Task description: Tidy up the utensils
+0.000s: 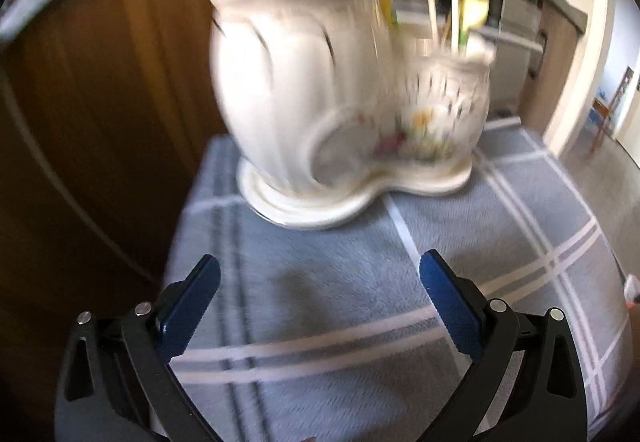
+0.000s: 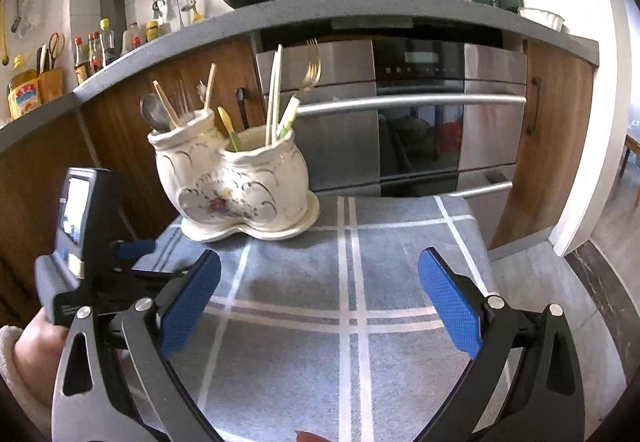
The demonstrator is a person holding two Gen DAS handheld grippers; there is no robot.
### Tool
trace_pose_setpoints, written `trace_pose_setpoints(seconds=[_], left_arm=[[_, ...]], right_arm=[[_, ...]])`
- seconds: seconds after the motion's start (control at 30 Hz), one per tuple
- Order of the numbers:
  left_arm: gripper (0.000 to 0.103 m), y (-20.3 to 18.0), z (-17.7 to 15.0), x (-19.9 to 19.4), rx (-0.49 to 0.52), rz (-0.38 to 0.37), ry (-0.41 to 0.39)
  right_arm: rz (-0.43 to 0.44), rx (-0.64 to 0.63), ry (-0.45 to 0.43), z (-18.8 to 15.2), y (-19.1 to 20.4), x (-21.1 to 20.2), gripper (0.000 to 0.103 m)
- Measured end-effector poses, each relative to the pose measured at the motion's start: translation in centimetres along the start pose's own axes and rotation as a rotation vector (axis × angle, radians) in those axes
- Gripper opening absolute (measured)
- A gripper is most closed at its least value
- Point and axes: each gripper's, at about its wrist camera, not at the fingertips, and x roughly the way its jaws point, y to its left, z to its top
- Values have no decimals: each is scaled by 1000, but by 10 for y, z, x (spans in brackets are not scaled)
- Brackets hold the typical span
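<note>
The holder [image 2: 236, 182] — a white two-pot ceramic piece with a floral print — stands at the far left corner of the cloth-covered worktop [image 2: 400, 282]. Its taller left pot carries a spoon [image 2: 150, 114] and several chopsticks [image 2: 166, 108]; the lower right pot carries a fork [image 2: 312, 64], pale chopsticks [image 2: 275, 90] and a couple of green-handled pieces. No loose utensil shows on the cloth in either view, so the sorting looks largely done, though I cannot tell whether anything is left to move between the pots.

The left hand-held gripper [image 1: 320, 302] points at the holder from close by, its jaws spread wide with nothing between them; that view is blurred, so fine detail of the pots is lost. In the right wrist view it appears at the left edge of the worktop, level with the holder's base, held by a hand [image 2: 36, 342] in a pale fleecy sleeve.

The right hand-held gripper [image 2: 320, 298] hangs over the near middle of the cloth, well apart from the holder, aimed toward the oven [image 2: 420, 114] — its jaws too are wide apart and empty.
</note>
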Motion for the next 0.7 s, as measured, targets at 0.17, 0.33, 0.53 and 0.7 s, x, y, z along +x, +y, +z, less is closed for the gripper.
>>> trace_pose_setpoints(seconds=[0.17, 0.33, 0.53, 0.7], left_arm=[[99, 7, 3, -50, -48, -4, -89], [99, 3, 3, -84, -49, 23, -151], [99, -6, 2, -104, -24, 56, -200], [99, -3, -1, -112, -28, 57, -210]], right_arm=[[5, 2, -64, 7, 5, -17, 97], [13, 6, -119, 12, 9, -32, 97], [27, -3, -157, 14, 11, -43, 97], [34, -14, -164, 14, 13, -46, 97]])
